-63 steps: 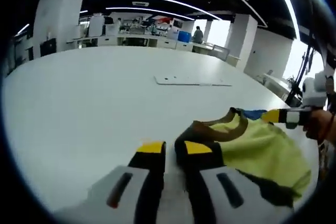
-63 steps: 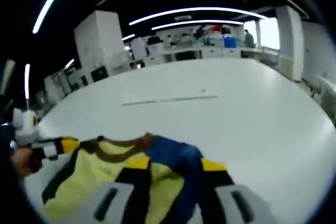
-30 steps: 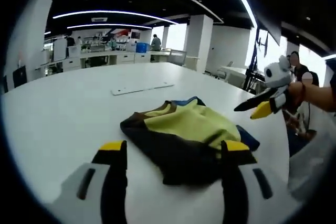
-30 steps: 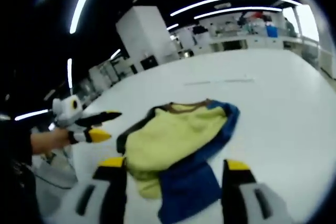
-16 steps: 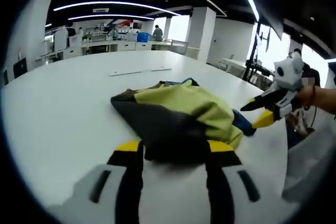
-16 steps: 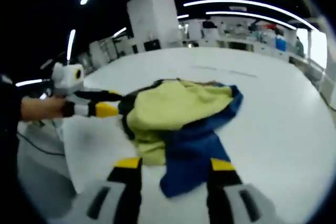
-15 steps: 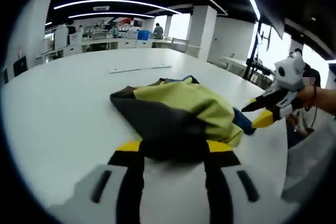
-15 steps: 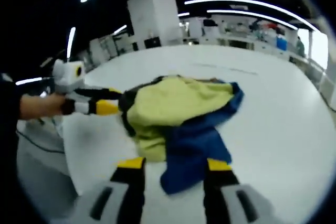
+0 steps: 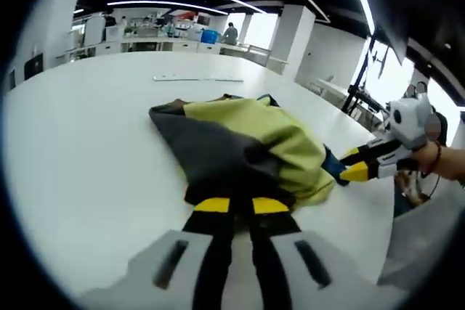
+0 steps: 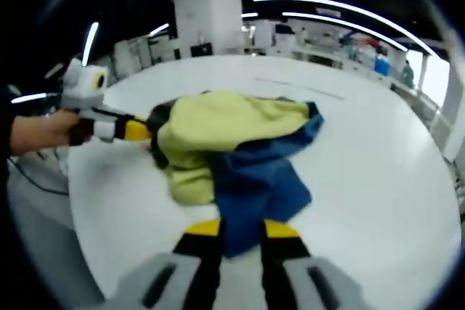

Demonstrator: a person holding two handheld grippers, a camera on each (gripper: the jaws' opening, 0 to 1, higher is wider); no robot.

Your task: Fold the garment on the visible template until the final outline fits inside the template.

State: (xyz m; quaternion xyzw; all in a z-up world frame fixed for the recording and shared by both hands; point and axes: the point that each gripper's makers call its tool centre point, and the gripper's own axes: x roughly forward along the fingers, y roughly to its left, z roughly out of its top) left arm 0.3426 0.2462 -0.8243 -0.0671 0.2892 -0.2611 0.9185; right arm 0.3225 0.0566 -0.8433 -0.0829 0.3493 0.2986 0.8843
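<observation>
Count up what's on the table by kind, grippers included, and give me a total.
Garment: 1
Flat white strip at the far side: 1
Grippers: 2, the left gripper and the right gripper
Total: 4

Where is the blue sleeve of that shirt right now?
In the right gripper view, the blue sleeve hangs toward the camera from the yellow garment, its end between the closed right tool.

A broad white table (image 9: 80,143) carries a crumpled yellow, blue and dark garment (image 9: 240,147) at mid-frame, and a thin flat white strip (image 9: 197,78) lies beyond, toward upper centre.
</observation>
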